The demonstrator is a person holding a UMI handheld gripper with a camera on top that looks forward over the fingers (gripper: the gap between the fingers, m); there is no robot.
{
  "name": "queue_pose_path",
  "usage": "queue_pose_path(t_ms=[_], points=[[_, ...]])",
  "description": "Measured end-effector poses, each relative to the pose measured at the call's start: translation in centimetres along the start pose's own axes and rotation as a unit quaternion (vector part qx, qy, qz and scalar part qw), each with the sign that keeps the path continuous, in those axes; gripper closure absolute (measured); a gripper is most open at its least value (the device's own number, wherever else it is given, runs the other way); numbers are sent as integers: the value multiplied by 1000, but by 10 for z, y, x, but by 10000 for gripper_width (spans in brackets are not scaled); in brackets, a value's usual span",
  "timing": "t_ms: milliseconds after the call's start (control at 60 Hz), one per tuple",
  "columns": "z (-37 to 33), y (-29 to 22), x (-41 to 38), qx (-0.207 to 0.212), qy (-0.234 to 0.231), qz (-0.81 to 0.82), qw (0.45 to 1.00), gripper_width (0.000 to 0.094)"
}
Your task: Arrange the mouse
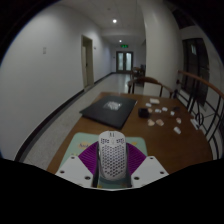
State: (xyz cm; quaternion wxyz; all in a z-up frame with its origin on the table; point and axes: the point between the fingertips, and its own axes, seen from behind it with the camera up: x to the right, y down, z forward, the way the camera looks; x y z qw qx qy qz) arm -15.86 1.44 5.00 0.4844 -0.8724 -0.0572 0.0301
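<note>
A white mouse [111, 156] with a perforated honeycomb shell sits between my gripper's [111, 163] two fingers. Both purple pads [89, 160] press against its sides, so the gripper is shut on the mouse. The mouse is held above the near end of a wooden table [95, 125]. A dark mouse mat [108, 110] lies flat on the table beyond the fingers.
Several small white items [165, 113] and a small dark object [143, 112] lie scattered on the table to the right of the mat. Chairs [190, 95] stand along the right side. A corridor floor [60, 110] runs along the left toward far doors.
</note>
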Motion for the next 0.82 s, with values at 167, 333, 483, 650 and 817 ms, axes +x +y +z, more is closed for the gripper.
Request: queue_pose_path(t_ms=[167,333,483,650,817], points=[[25,41,-2,-46,7,-8,999,563],[28,55,-3,-78,-21,-32,996,359],[-15,33,0,-42,-90,-65,993,94],[-88,26,70,-9,-96,-40,995,87],[-128,40,170,12,-55,24,998,81]])
